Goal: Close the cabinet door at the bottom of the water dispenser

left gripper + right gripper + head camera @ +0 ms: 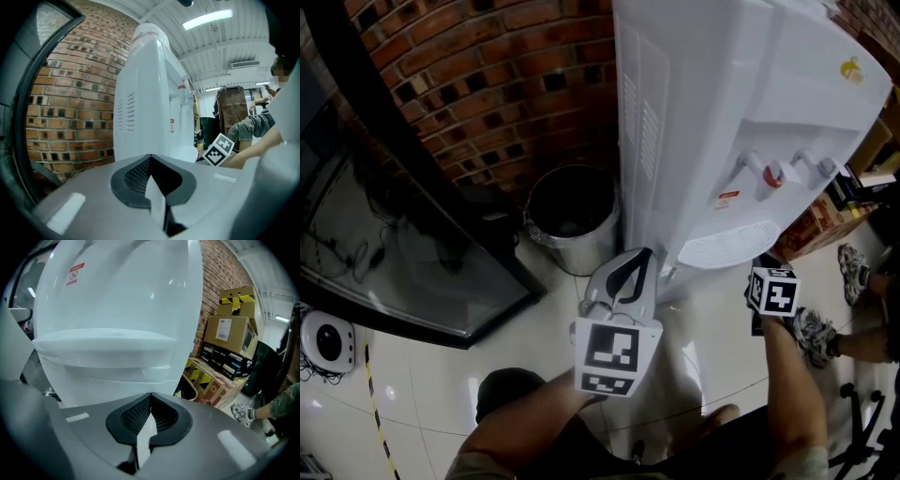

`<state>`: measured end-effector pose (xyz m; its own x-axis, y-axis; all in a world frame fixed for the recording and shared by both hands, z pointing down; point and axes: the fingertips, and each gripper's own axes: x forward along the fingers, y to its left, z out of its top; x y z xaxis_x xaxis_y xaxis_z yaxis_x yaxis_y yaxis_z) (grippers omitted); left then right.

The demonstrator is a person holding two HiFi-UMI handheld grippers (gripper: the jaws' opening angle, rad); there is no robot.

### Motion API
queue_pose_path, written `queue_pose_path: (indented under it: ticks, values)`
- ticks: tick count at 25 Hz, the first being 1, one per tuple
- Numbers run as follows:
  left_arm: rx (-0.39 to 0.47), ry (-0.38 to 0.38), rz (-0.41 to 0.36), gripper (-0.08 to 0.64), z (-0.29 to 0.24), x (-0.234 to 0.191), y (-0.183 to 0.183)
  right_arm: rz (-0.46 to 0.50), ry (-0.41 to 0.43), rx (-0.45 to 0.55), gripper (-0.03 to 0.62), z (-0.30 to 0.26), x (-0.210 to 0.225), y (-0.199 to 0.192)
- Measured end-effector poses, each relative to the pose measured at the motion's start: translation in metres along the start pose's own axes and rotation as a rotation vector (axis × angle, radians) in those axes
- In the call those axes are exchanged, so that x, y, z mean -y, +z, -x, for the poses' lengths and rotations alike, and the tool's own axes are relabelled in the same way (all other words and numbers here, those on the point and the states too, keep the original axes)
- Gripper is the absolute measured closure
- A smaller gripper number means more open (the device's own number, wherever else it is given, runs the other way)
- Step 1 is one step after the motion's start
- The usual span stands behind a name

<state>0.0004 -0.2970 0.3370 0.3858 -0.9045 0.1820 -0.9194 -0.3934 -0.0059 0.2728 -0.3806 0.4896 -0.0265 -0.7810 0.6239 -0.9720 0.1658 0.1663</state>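
Observation:
The tall white water dispenser (712, 112) stands against the brick wall, seen from above, with its taps and drip tray (731, 246) facing right. The bottom cabinet door is hidden under the tray in the head view. My left gripper (643, 255) is shut and empty beside the dispenser's side panel (150, 93); its tips meet in the left gripper view (150, 158). My right gripper (766, 267) is below the tray at the front, only partly visible there. In the right gripper view (151, 395) it is shut on nothing, close to the white front (117, 310).
A steel trash bin (572, 220) sits between the dispenser and the brick wall (487, 84). A dark-framed glass panel (394, 244) lies to the left. Cardboard boxes (229, 333) are stacked right of the dispenser. Another person's shoe (853, 272) is at the right edge.

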Motion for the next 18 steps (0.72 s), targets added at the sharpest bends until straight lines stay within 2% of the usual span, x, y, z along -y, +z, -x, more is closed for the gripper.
queue_pose_path:
  ticks: [6,10,13,18]
  values:
    - [0.008,-0.032,0.015,0.56,0.005,0.008,0.004,0.008,0.007,0.015,0.577,0.013,0.004,0.005]
    - [0.015,-0.062,0.044,0.56,0.023,0.02,0.011,-0.009,0.0,0.042,0.578,0.052,0.006,0.004]
    - [0.046,-0.078,0.04,0.56,0.045,0.031,0.022,-0.049,0.01,0.119,0.578,0.097,0.003,0.014]
    - [0.059,-0.069,0.005,0.56,0.089,0.041,0.02,-0.115,0.043,0.321,0.578,0.191,-0.016,0.045]
